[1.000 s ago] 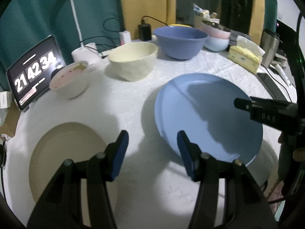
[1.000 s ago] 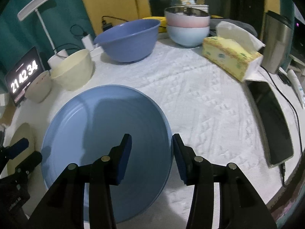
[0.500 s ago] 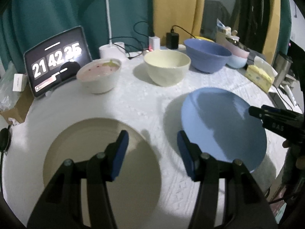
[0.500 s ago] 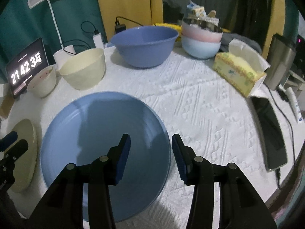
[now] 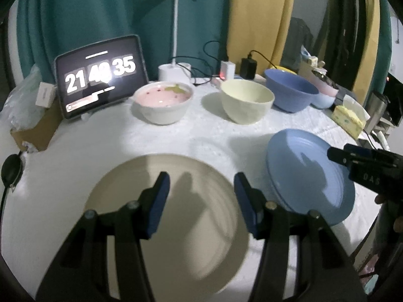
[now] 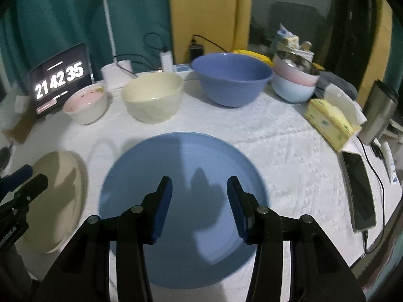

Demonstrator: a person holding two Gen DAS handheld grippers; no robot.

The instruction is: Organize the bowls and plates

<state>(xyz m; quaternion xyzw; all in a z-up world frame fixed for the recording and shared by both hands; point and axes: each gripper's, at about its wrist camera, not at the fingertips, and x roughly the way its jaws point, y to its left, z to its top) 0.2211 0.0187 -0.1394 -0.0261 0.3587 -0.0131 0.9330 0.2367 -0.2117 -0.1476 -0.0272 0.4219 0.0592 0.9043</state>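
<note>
Both views are now swung left, the left gripper (image 5: 201,196) over the beige plate (image 5: 121,191), the right gripper (image 6: 199,201) over the blue plate (image 6: 141,166), fingers spread and empty, so a rim could be clipped by a hasty descent.

Two plates lie on the worktop (image 6: 289,151): one blue plate (image 6: 183,176) and one beige plate (image 6: 58,191). Five bowls stand behind them: a pink-lined bowl (image 6: 85,105), a cream bowl (image 6: 153,98), a large blue bowl (image 6: 231,78), and a pink bowl (image 6: 297,74) stacked in a pale blue bowl (image 6: 293,90). There is also one tissue box (image 6: 330,123), one phone (image 6: 362,188), one clock tablet (image 6: 60,75), one lamp (image 6: 105,7) and one metal tumbler (image 6: 377,110).
</note>
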